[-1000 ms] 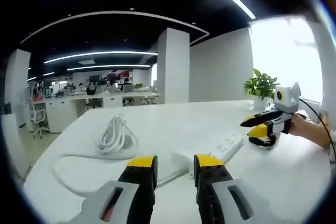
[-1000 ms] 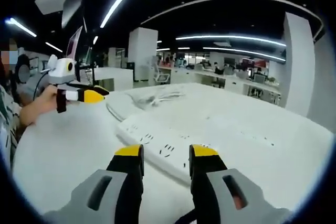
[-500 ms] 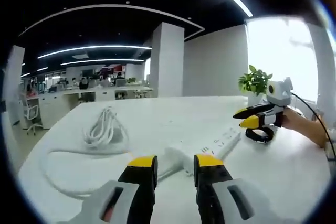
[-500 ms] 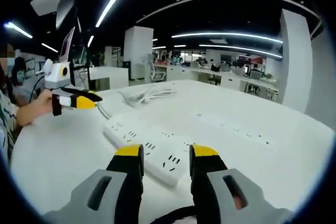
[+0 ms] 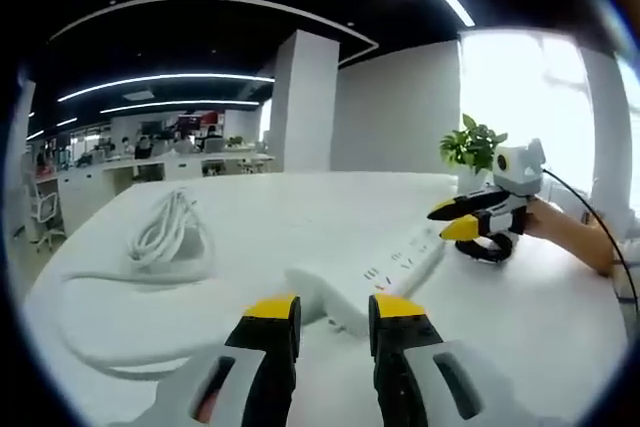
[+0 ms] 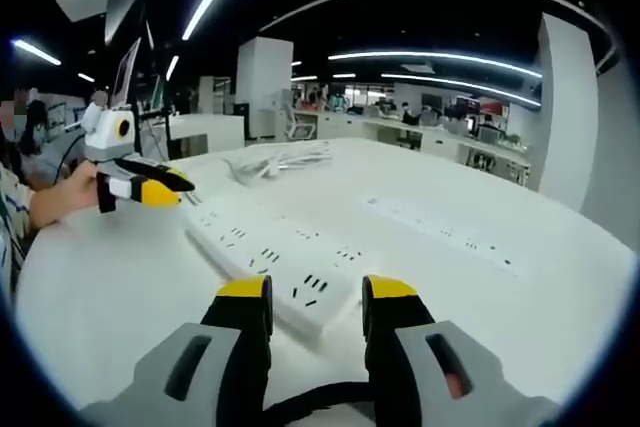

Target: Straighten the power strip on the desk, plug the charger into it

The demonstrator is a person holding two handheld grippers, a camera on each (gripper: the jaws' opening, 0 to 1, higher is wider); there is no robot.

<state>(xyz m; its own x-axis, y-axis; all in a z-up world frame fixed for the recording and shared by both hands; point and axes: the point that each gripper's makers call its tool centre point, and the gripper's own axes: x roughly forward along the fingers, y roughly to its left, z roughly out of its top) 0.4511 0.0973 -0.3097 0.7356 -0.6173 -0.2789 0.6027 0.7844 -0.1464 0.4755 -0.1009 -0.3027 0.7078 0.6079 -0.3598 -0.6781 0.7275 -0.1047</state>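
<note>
Both claws are seen spread apart with nothing pinched between them. In the left gripper view, the left gripper [image 5: 334, 315], grey with yellow tips, is held low over the white desk [image 5: 300, 217], and its jaws point at one end of the long white plastic power strip [image 5: 372, 277]. That end lies just past the yellow tips. The strip runs away across the desk toward the right gripper [image 5: 458, 221], which is held up by a bare hand [image 5: 560, 232] at the far right. Whether that gripper touches the strip cannot be told from this side. A thick white cable [image 5: 110, 287] is seen curving from the strip toward the left edge of the desk, and a loose white bundle of cord [image 5: 165, 232] lies near that edge. Any charger in that bundle is too small to make out. A small green plant in a pot [image 5: 472, 147] stands near the far edge.

In the right gripper view, the right gripper [image 6: 315, 297] is held low over the other end of the power strip [image 6: 265, 257], whose end sits between the yellow tips without being squeezed. The left gripper [image 6: 150, 183] is seen at the left, over the far end of the strip, held by a hand [image 6: 60, 202]. A second flat white strip [image 6: 440, 232] lies well apart, toward the right side of the desk [image 6: 520, 297]. A black cable [image 6: 320, 399] is cut off at the bottom between the jaws.
</note>
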